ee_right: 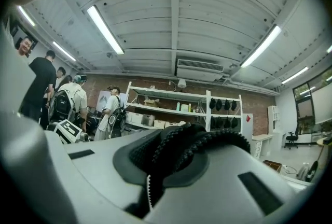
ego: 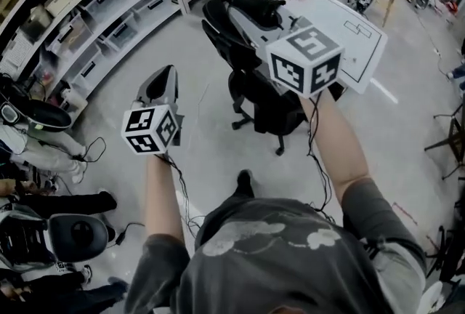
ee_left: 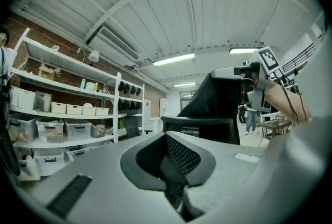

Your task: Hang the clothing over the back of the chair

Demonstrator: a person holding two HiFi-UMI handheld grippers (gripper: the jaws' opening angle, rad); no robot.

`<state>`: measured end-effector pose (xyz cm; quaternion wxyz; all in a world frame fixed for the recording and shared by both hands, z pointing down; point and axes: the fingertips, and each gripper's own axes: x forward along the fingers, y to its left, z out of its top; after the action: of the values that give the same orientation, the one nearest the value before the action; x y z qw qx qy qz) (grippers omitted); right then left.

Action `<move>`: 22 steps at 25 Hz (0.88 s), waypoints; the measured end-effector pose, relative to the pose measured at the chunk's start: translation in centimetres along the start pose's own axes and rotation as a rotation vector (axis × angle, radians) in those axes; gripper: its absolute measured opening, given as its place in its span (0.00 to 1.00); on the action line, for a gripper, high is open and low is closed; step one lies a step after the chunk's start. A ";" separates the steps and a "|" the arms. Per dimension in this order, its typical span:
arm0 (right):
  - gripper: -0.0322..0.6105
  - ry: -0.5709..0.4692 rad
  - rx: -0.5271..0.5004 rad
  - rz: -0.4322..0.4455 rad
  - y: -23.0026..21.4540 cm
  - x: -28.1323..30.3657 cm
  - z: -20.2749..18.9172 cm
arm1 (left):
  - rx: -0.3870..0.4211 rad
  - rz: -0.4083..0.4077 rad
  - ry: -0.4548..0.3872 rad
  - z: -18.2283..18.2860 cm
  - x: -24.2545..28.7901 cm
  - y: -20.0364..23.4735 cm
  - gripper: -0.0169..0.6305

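The right gripper [ee_right: 189, 137] is clamped on black clothing [ee_left: 212, 98]. In the right gripper view the dark, ribbed fabric bulges out between the two grey jaws, with a pale toothed strip running down the seam. That gripper is tilted up toward the ceiling lights. A shelving unit [ee_right: 181, 101] and several people with backpacks stand beyond it at the left.

The left gripper [ee_left: 171, 158] has its jaws together with nothing between them, and the mesh-textured pads meet in the dark recess. In its view the right gripper's marker cube [ee_left: 268, 59] is held high at the right. The clothing hangs from that gripper in a wide black drape down to the top rail of a black office chair [ee_left: 197, 123]. It cannot be told whether the cloth rests on the rail.

In the head view both grippers are raised at arm's length. The chair's wheeled base [ego: 272, 113] stands on the pale floor [ego: 211, 160] below the right forearm. Shelves of storage bins [ego: 109, 7] run along the left.
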<state>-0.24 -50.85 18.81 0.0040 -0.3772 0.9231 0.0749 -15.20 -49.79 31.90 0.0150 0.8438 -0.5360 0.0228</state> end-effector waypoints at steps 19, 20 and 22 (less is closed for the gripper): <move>0.05 0.085 -0.230 0.163 18.4 0.1 -3.7 | -0.017 0.088 -0.004 -0.8 -12.3 1.6 0.03; 0.05 0.095 -0.240 0.169 19.4 0.4 -4.2 | -0.019 0.082 -0.002 -0.9 -12.5 1.9 0.03; 0.05 0.113 -0.257 0.180 21.6 1.0 -5.0 | -0.015 0.067 0.009 -1.2 -13.1 2.5 0.03</move>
<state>-15.82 -37.06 26.59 -0.1030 -0.2942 0.9347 0.1708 -23.10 -38.96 32.42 0.0230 0.8250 -0.5642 0.0230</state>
